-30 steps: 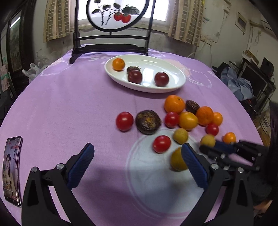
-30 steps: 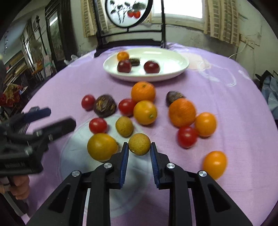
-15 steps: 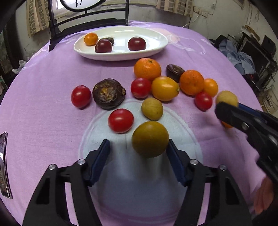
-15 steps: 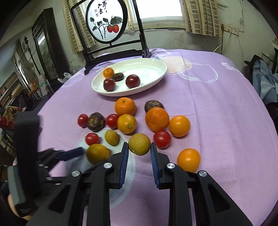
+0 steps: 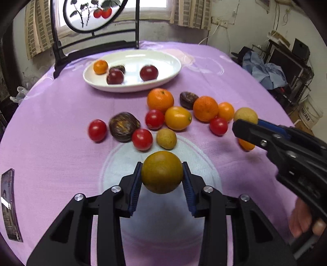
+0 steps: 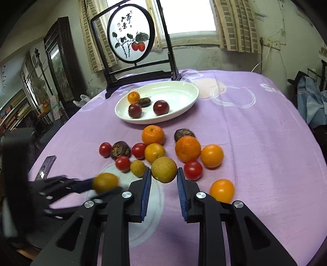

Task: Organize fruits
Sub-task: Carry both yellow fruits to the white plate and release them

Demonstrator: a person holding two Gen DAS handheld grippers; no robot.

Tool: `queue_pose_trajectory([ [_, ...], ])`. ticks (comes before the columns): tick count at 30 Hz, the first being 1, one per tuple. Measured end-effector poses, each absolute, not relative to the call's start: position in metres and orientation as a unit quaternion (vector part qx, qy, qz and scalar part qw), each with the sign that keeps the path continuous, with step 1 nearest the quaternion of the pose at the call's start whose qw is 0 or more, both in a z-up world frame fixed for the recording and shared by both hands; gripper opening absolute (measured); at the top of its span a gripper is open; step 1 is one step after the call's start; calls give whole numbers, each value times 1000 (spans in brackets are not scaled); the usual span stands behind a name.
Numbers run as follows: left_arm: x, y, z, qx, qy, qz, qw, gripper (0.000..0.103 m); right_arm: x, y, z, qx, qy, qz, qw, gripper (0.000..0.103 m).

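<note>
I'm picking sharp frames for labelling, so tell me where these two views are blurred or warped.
Left wrist view: the white oval plate and its fruit are slightly smeared, and the purple tablecloth bows from fisheye. Right wrist view: the left gripper is motion-blurred around its yellow-orange fruit; the window is blown out.

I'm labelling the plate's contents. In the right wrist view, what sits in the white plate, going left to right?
Small orange → dark red fruit → dark red fruit. The dark wrinkled fruit overlaps the first two, so it is left out.
</note>
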State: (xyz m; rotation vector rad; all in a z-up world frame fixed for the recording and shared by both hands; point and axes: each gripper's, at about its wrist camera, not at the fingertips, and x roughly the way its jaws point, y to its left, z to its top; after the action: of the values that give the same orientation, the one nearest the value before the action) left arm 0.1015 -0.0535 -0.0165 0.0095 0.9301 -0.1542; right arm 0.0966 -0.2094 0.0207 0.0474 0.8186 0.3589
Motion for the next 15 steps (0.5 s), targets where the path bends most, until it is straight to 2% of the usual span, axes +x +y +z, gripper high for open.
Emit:
queue_pose_trajectory([
  [8, 107, 12, 22, 0, 421, -31, 907, 37, 104, -208, 25, 22, 404, 168, 899, 26],
  [15, 189, 38, 46, -10, 407, 16, 913, 37, 160, -161, 58, -65, 374, 187, 906, 26],
])
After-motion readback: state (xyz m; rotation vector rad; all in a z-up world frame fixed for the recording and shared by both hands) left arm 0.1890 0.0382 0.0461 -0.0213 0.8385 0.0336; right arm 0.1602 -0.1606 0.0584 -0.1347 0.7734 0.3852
